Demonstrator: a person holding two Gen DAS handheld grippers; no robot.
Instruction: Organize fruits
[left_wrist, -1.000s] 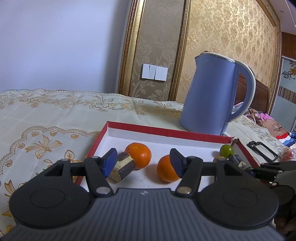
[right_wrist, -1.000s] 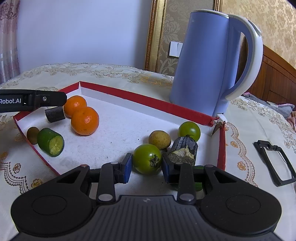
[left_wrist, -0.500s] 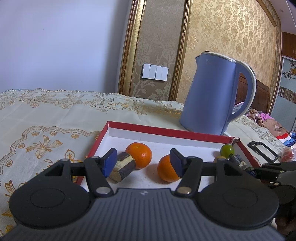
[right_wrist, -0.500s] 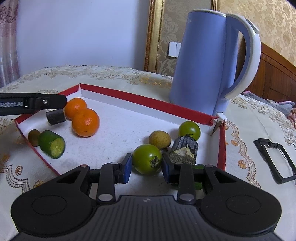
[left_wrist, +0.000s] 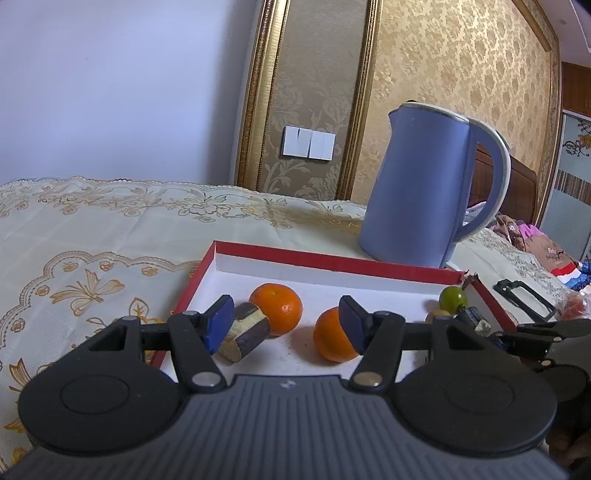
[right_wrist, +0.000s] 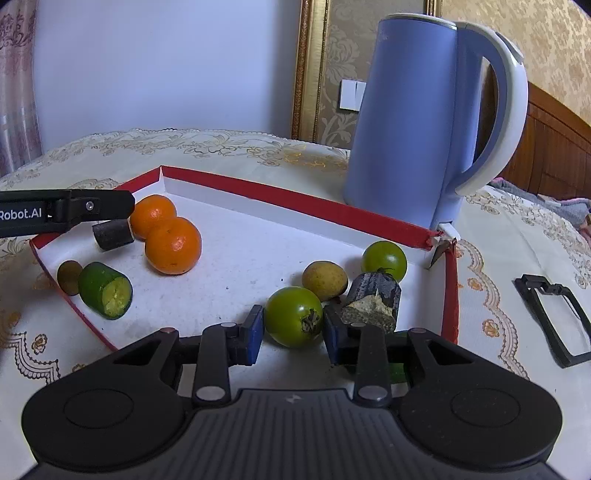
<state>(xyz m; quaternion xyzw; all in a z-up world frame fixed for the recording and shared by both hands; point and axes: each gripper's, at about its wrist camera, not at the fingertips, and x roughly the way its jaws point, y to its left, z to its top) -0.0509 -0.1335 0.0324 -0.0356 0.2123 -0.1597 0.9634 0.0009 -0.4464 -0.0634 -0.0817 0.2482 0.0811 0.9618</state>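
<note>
The right gripper (right_wrist: 292, 334) has its fingers apart on either side of a green tomato (right_wrist: 294, 316), which sits on the white floor of the red-rimmed tray (right_wrist: 295, 201) with its stem end turned toward the camera; narrow gaps show between each blue pad and the fruit, so the grasp does not look made yet. Just beyond the right-hand finger lies a dark cut piece with a pale face (right_wrist: 373, 301), and past the fingertips a yellowish round fruit (right_wrist: 324, 280) and a second green tomato (right_wrist: 383, 259) crowd close. To do this step well, the fingers would best close slowly and evenly on the tomato's widest part, since a round smooth skin is likely to squirt forward if pinched off-centre, and the right-hand finger should avoid catching the dark piece. A gentle squeeze seems wise, as the fruit may bruise. The left gripper (left_wrist: 286, 323) hovers over the far end of the tray with its fingers wide apart and empty; a purple-skinned cut piece (left_wrist: 243, 333) lies just beside its left-hand finger, one orange (left_wrist: 276, 307) sits ahead between the fingers, and another orange (left_wrist: 331, 336) is partly hidden behind its right-hand finger. A blue kettle (right_wrist: 417, 118) stands beyond the tray.
</note>
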